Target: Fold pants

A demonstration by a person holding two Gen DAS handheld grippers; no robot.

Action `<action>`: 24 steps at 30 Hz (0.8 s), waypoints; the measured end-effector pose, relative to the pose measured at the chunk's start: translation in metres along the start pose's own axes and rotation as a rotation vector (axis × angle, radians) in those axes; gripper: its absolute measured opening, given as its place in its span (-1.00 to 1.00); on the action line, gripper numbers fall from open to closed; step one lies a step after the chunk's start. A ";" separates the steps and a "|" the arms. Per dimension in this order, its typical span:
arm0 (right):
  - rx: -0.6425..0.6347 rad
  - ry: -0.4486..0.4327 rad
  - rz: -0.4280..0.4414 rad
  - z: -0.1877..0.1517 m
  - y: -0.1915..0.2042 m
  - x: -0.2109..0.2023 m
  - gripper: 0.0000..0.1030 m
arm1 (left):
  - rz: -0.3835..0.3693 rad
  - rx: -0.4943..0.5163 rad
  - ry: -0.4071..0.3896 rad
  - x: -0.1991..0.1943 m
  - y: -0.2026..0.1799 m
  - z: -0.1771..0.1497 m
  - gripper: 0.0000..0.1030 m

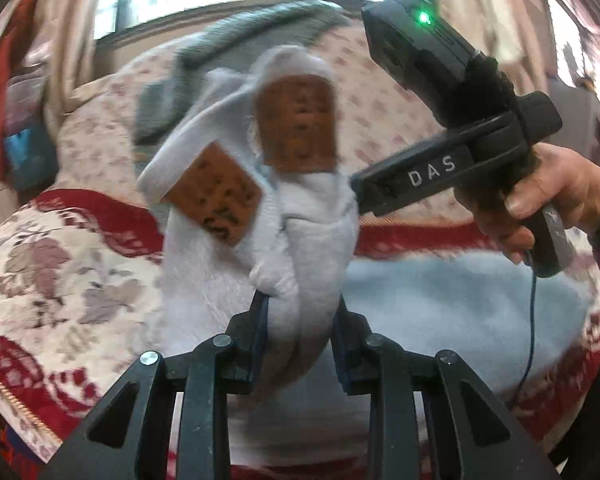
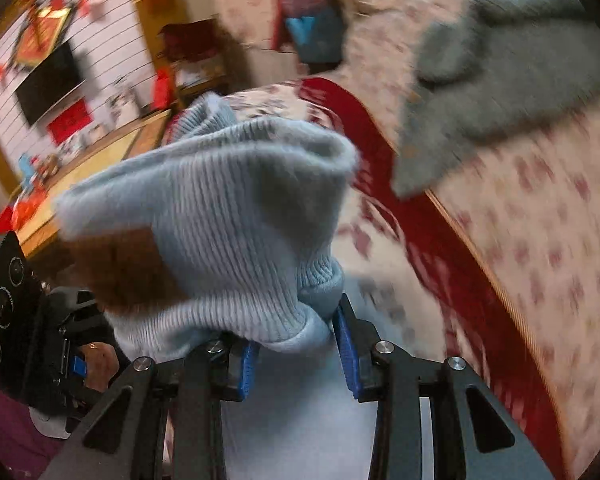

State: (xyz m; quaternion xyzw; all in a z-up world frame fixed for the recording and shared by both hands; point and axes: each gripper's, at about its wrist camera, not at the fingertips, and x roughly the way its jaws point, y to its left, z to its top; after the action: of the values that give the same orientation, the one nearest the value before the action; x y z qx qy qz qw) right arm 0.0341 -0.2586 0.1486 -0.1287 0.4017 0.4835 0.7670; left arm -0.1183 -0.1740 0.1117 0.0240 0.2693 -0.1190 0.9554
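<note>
My left gripper (image 1: pixel 300 316) pinches a bunched fold of the pale blue knit pants (image 1: pixel 300 248). My right gripper (image 2: pixel 296 336) clamps their ribbed hem above the floral bedspread (image 2: pixel 540 240)

Brown patches (image 1: pixel 296 120) on pants (image 1: pixel 308 248) — lettering blurred; bedspread (image 2: pixel 540 240) pattern smeared.

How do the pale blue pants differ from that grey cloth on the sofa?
The pants are pale blue, ribbed, with brown patches; the grey cloth is darker and plain. The pants are lifted and bunched; the cloth lies draped on the sofa. Both look soft.
</note>
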 end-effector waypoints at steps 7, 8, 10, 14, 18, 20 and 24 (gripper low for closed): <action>0.281 0.092 -0.066 -0.101 -0.051 0.001 -0.24 | -0.091 0.062 0.125 0.039 -0.038 -0.032 0.07; 0.311 0.113 -0.085 -0.112 -0.055 0.002 -0.24 | -0.120 0.062 0.145 0.040 -0.043 -0.034 0.27; 0.357 0.105 -0.096 -0.130 -0.061 -0.006 -0.22 | -0.134 0.090 0.149 0.032 -0.055 -0.036 0.44; 0.461 0.014 -0.120 -0.150 -0.067 -0.042 0.25 | -0.130 0.149 0.123 0.007 -0.068 -0.034 0.53; 0.512 -0.105 -0.119 -0.154 -0.055 -0.083 0.33 | -0.093 0.177 0.061 -0.013 -0.061 -0.018 0.69; 0.493 -0.195 -0.044 -0.145 -0.037 -0.100 0.34 | -0.071 0.176 0.042 -0.015 -0.054 -0.012 0.69; 0.372 -0.238 -0.010 -0.123 0.001 -0.096 0.33 | -0.020 0.125 0.054 -0.008 -0.033 -0.005 0.69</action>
State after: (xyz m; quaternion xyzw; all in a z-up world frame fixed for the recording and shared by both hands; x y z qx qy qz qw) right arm -0.0475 -0.3915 0.1401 0.0709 0.3898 0.4090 0.8221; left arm -0.1354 -0.2038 0.1117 0.0839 0.2875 -0.1446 0.9431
